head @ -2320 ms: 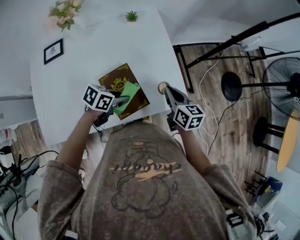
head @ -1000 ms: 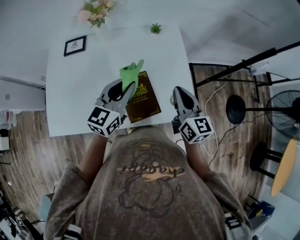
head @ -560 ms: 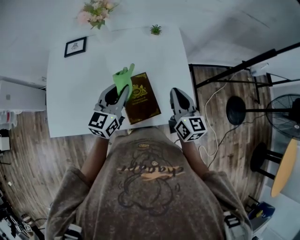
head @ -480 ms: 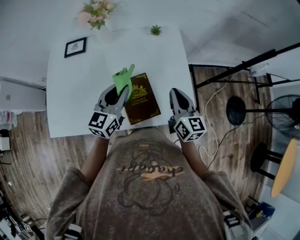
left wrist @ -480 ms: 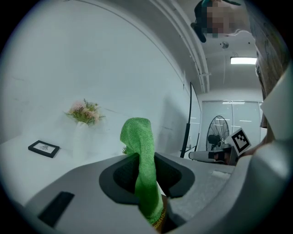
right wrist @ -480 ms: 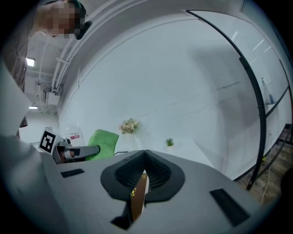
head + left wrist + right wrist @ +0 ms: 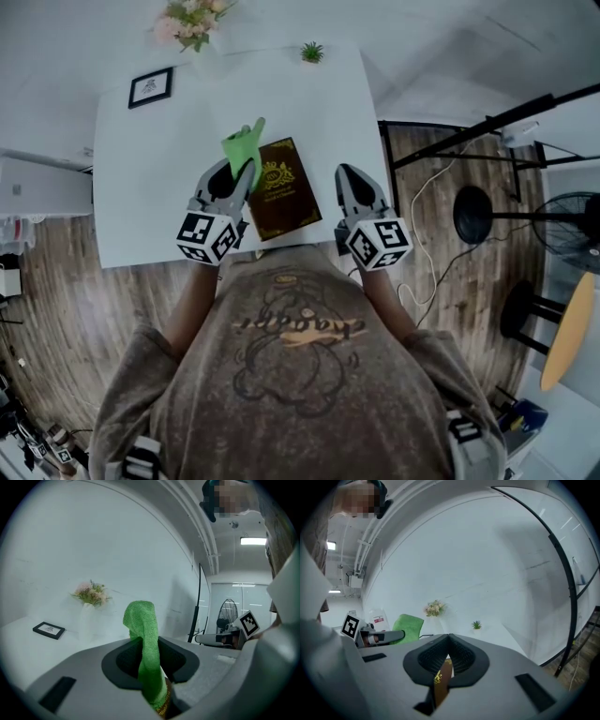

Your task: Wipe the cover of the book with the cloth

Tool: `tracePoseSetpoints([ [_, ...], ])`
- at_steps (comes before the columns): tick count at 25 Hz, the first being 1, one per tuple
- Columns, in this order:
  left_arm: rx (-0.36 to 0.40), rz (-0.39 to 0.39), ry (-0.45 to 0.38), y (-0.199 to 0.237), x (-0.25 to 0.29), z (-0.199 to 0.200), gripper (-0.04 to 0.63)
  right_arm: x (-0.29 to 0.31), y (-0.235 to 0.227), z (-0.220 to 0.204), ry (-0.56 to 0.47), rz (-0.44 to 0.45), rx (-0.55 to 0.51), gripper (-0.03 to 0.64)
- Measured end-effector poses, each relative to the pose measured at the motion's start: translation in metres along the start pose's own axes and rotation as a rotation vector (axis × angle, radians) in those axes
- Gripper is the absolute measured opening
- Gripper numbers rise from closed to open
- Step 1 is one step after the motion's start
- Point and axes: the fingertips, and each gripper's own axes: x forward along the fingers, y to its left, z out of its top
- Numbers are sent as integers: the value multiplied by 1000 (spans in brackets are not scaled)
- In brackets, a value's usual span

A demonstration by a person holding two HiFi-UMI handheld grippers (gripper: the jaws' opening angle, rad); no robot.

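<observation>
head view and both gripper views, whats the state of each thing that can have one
left gripper: shut on the green cloth
green cloth: pinched, its free end standing up past the jaws
right gripper: shut on the book
book: closed, front cover up

Soft, even light fills the head view. The white table [image 7: 141,187] is bright but not blown out, and shadows on it are faint. Colours look muted and greyish. Fisheye bend curves the table's edges and the floorboards. Both gripper views are round, with black corners. In the left one a ceiling lamp [image 7: 253,541] burns out to white. The cloth [image 7: 139,616] is sharp, while the near grey body of the left hand-held gripper [image 7: 149,644] is soft. The right hand-held gripper [image 7: 449,637] likewise blurs up close, and the walls bow strongly.
</observation>
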Motion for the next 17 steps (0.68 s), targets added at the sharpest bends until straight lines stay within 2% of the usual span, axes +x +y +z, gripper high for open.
tracePoseSetpoints([
  [17,-29,7,13,3,1,-4,80,10,2,-2,23,9,0,-4],
])
